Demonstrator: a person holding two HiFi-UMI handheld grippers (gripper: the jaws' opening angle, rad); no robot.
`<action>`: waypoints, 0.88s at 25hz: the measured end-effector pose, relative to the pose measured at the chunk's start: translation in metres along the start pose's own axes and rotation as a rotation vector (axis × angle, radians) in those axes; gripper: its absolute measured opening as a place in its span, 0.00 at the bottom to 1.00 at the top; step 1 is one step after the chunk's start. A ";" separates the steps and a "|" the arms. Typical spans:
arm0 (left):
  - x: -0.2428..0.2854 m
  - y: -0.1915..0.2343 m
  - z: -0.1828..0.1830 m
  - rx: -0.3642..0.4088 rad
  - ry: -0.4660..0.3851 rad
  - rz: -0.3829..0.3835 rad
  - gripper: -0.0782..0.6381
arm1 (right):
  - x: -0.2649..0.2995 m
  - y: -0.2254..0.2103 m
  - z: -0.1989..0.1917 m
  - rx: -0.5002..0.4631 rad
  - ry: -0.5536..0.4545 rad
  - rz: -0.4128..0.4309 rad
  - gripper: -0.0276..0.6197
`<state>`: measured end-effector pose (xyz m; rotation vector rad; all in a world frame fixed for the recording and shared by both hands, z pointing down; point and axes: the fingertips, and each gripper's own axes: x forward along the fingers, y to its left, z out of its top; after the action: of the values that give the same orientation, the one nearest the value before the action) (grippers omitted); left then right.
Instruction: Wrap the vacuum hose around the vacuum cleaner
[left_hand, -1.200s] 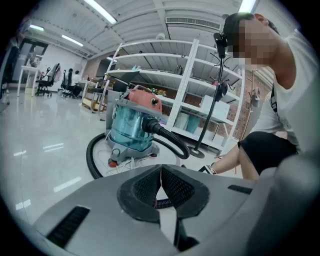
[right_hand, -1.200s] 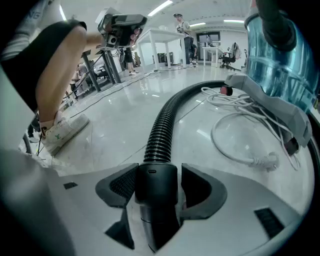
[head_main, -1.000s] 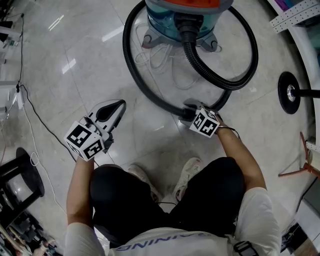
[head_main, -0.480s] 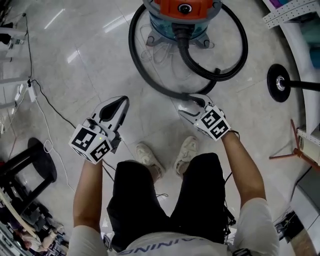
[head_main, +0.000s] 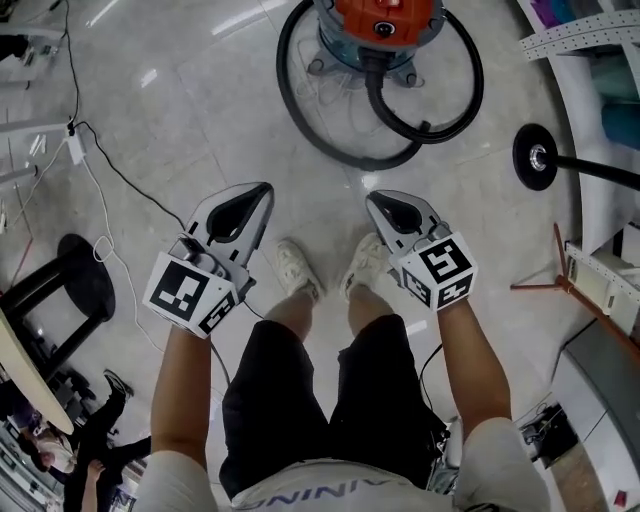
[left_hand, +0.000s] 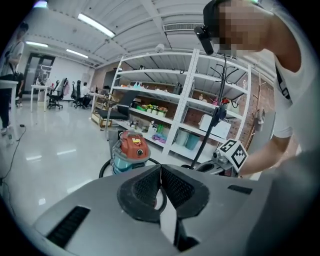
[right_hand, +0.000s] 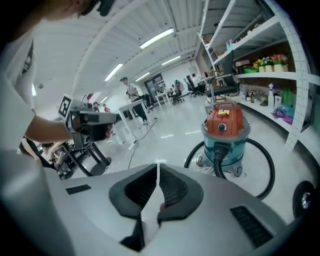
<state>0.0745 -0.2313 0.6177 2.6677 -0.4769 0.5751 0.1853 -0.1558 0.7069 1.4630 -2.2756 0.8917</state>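
While both tools hang out over the person's shoes (head_main: 297, 270), L gripper (left_hand: 161, 167) has its jaws pressed together w/ nothing btwn. R gripper (right_hand: 157, 165) jaws have just been closing and now meet, also empty. Both point fwd toward the vac (head_main: 375, 25), well apart from it. The vac stands upright on the glossy floor (head_main: 200, 110): orange top, teal drum, hose port facing the person. The hose (head_main: 300, 130), black and ribbed, has no straight run. It leaves the port and lies flat in wide loops round the drum's base, L and R. A black cable (head_main: 110, 165) trails at L. A round stand base (head_main: 535, 157) and white shelving (head_main: 580, 30) are at R. Nothing lies btwn grippers and vac.
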 end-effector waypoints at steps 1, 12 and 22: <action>-0.010 -0.005 0.007 -0.001 0.001 0.001 0.14 | -0.009 0.009 0.011 0.014 -0.023 -0.011 0.07; -0.126 -0.039 0.086 -0.144 -0.104 0.032 0.14 | -0.113 0.120 0.138 0.133 -0.277 -0.081 0.06; -0.201 -0.121 0.162 -0.162 -0.159 -0.008 0.14 | -0.240 0.171 0.208 0.153 -0.396 -0.173 0.06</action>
<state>0.0022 -0.1437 0.3563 2.5687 -0.5334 0.3092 0.1556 -0.0675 0.3580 2.0256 -2.3340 0.7955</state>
